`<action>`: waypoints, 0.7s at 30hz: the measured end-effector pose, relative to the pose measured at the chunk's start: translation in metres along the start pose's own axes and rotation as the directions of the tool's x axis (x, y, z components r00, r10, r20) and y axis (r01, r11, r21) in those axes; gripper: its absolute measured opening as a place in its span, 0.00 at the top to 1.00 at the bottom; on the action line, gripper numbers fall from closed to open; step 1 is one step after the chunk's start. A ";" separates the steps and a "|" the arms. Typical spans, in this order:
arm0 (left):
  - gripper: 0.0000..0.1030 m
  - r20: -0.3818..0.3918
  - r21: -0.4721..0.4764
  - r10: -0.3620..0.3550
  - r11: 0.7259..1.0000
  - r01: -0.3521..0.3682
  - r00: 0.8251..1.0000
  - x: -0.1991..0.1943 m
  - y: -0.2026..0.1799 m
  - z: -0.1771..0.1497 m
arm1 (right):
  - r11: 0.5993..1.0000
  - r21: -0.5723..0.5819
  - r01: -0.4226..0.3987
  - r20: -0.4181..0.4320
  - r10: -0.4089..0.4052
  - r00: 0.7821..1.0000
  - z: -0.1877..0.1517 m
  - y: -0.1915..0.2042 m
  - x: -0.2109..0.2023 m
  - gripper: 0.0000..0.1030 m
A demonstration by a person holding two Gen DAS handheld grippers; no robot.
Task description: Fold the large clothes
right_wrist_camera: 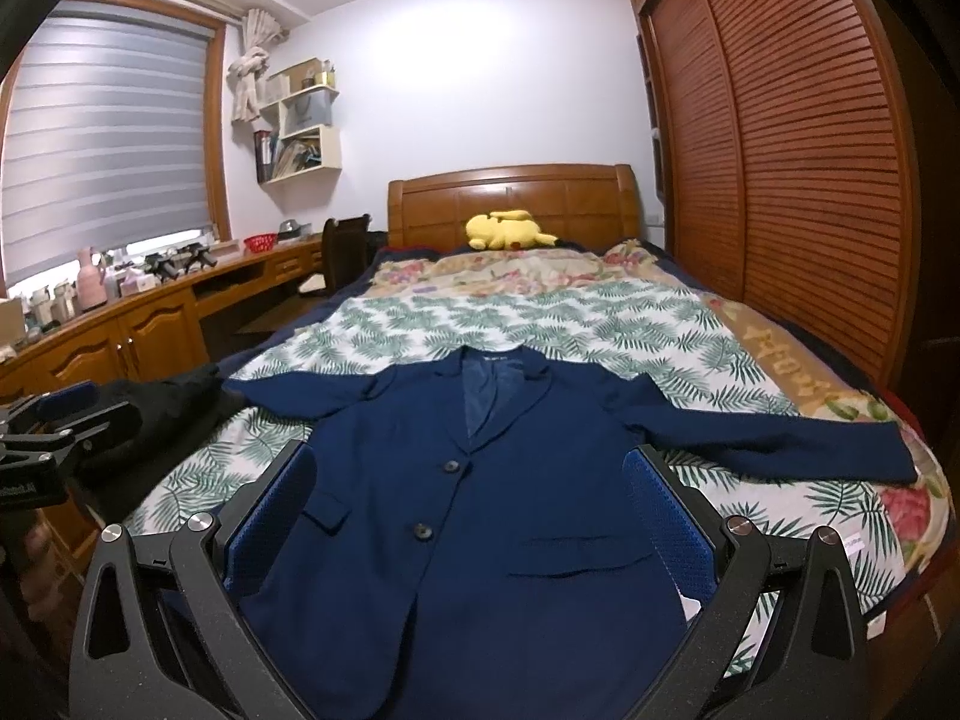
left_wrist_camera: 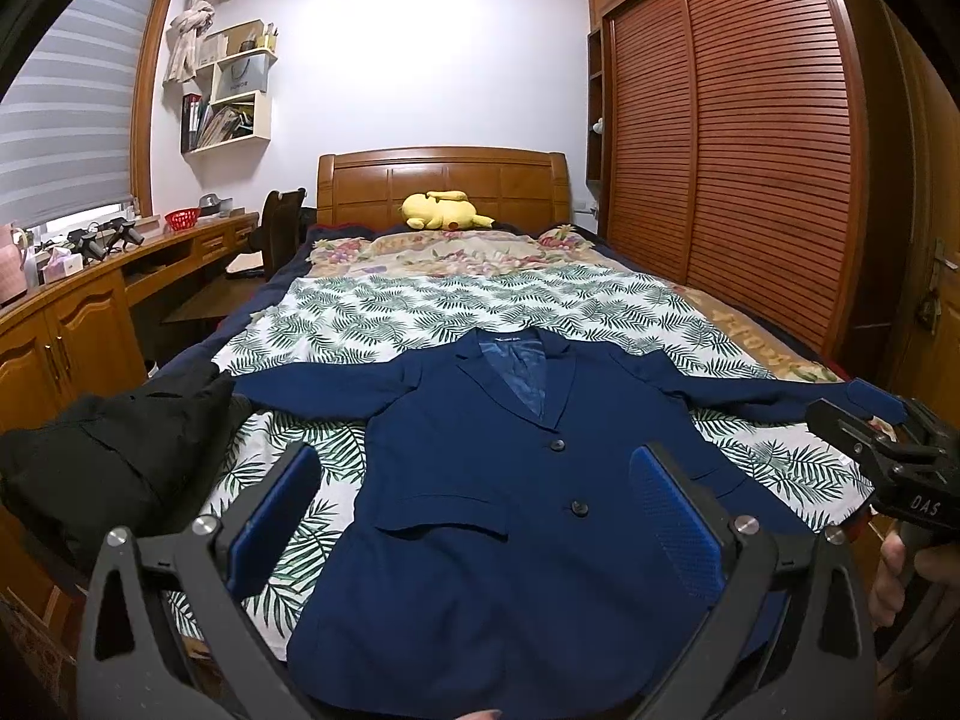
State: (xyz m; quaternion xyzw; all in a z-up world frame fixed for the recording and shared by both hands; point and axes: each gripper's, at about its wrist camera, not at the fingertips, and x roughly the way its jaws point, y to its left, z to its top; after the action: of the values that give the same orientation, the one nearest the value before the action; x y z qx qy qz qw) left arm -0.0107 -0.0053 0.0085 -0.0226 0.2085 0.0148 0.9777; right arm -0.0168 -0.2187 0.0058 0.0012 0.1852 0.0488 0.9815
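Note:
A navy blue blazer [left_wrist_camera: 480,480] [right_wrist_camera: 480,510] lies flat and face up on the leaf-print sheet [left_wrist_camera: 450,306] [right_wrist_camera: 510,318], buttoned, both sleeves spread sideways. My left gripper [left_wrist_camera: 474,480] hovers open above the jacket's lower front, nothing between its blue pads. My right gripper [right_wrist_camera: 468,480] is open too, above the jacket's waist, holding nothing. In the left wrist view the right gripper [left_wrist_camera: 888,438] shows at the right edge, near the end of the right sleeve [left_wrist_camera: 780,390]. In the right wrist view the left gripper [right_wrist_camera: 54,420] shows at the left edge.
A black garment [left_wrist_camera: 108,456] [right_wrist_camera: 162,420] is heaped at the bed's left edge beside the left sleeve. A yellow plush toy [left_wrist_camera: 444,210] [right_wrist_camera: 507,231] rests by the wooden headboard. A wooden desk [left_wrist_camera: 72,312] runs along the left, a slatted wardrobe [left_wrist_camera: 750,150] along the right.

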 end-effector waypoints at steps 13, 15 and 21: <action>0.00 -0.001 -0.001 -0.002 1.000 0.002 1.000 0.001 0.000 0.000 | 1.000 0.002 -0.001 0.000 0.001 1.000 0.000 -0.001 0.000 0.00; 0.00 -0.001 -0.001 -0.003 1.000 0.003 1.000 0.001 0.000 0.000 | 1.000 0.002 -0.001 0.000 0.001 1.000 0.000 -0.001 0.000 0.00; 0.00 -0.013 0.005 0.000 1.000 0.000 1.000 0.007 0.001 -0.003 | 1.000 0.000 -0.011 -0.005 0.011 1.000 0.001 0.005 -0.002 0.00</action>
State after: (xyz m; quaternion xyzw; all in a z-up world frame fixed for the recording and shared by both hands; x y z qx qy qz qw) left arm -0.0054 -0.0047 0.0029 -0.0201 0.2147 0.0141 0.9764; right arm -0.0186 -0.2138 0.0074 0.0021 0.1875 0.0541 0.9808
